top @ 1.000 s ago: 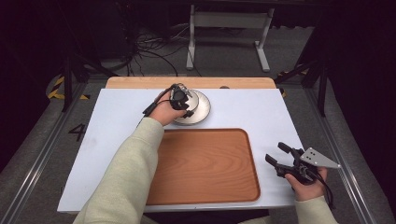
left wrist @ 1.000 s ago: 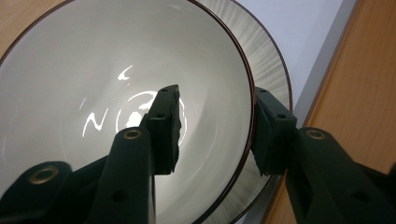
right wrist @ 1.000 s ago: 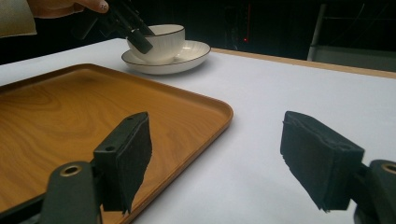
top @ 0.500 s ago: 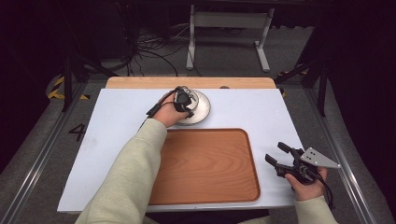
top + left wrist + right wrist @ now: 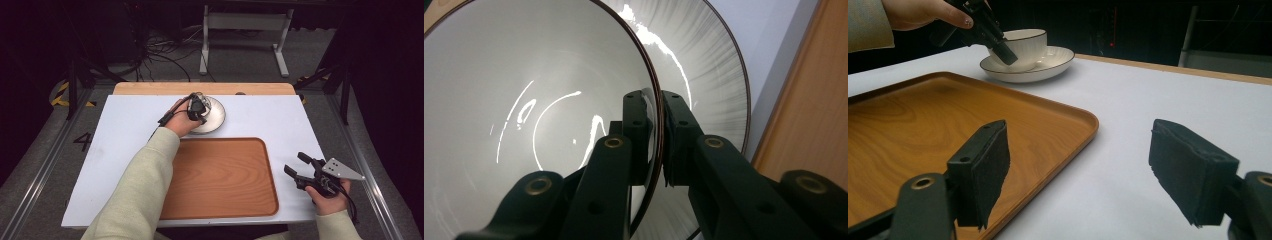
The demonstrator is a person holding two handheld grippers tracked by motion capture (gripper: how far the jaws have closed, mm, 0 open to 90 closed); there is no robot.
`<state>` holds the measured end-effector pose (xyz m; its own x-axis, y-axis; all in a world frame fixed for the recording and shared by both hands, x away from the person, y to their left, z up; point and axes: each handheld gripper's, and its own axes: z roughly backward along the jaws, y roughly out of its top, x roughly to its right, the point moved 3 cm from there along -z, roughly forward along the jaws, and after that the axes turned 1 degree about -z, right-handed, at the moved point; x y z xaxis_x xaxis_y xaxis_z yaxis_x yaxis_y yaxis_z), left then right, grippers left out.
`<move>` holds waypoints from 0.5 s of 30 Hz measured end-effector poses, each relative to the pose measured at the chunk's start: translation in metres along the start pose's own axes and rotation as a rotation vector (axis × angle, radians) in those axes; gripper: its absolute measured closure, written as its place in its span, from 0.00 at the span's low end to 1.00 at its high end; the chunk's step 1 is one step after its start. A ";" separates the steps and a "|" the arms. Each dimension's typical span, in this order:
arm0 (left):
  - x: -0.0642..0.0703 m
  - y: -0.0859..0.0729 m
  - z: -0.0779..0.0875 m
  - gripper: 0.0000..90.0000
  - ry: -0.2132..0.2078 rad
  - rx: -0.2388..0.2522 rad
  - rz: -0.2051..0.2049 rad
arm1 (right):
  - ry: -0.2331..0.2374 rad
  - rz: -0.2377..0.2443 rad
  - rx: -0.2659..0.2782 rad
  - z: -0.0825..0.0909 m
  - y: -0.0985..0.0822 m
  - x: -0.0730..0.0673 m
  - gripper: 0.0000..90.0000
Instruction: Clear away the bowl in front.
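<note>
lab test bench, metal frame [image 5: 245, 22], floor cables [image 5: 150, 65], dark surroundings

Bowl's [image 5: 524, 100] far rim and saucer's [image 5: 719, 85] lower part beyond the left gripper view's edges.

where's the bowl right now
High view: the bowl sits on a plate at the table's far middle, beyond the tray, left gripper clamped on its rim.

A white table top [image 5: 120, 150] stands on grey floor [image 5: 30, 165]. Beyond it, black cables [image 5: 150, 65] sprawl beside a grey metal frame [image 5: 245, 30]. The room behind lies dark.
</note>
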<state>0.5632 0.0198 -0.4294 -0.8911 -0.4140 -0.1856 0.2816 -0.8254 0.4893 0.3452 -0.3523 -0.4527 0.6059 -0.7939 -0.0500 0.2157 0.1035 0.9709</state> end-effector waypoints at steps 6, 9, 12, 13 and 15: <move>-0.004 0.000 0.009 0.92 0.017 0.030 0.029 | -0.001 0.003 -0.003 0.000 0.000 0.000 0.28; -0.005 -0.002 0.011 0.91 0.011 0.029 0.040 | -0.002 0.005 0.001 0.001 0.001 0.000 0.28; -0.005 -0.003 0.014 0.91 0.018 0.022 0.041 | 0.000 0.004 0.002 0.001 0.001 0.000 0.28; -0.005 -0.003 0.015 0.91 0.016 0.027 0.040 | 0.000 0.006 0.002 0.001 0.001 0.000 0.28; -0.005 -0.002 0.019 0.91 0.018 0.037 0.036 | 0.000 0.005 0.001 0.001 0.001 0.000 0.28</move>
<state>0.5600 0.0307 -0.4133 -0.8741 -0.4503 -0.1822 0.2997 -0.7951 0.5272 0.3446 -0.3523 -0.4516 0.6070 -0.7934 -0.0456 0.2119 0.1063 0.9715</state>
